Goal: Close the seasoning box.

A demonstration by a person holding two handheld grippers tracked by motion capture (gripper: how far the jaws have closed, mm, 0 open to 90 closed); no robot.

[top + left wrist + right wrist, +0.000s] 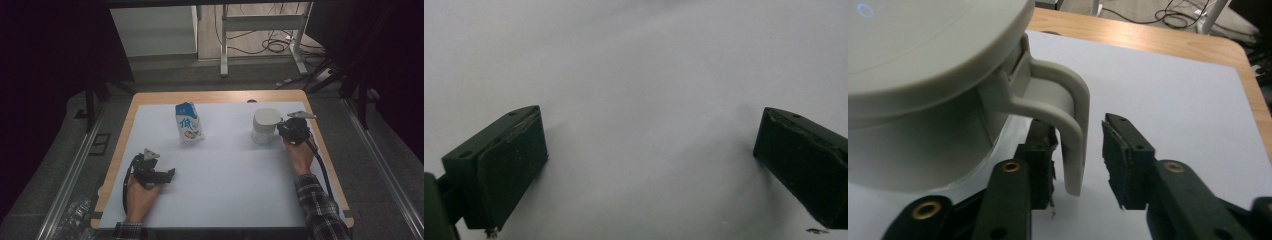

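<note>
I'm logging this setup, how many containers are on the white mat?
2: a milk carton standing at the far middle-left, and a white lidded jug at the far right, beside the right gripper.

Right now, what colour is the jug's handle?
Pale grey-white, like the rest of the jug. The handle shows best in the right gripper view.

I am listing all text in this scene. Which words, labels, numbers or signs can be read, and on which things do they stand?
"低": one large blue character on the front of the carton.
Smaller print on the carton, above and below it: too small and blurred to read.
White jug: a small blue ring mark on its lid, no letters.
Nothing else carries readable text.
</note>
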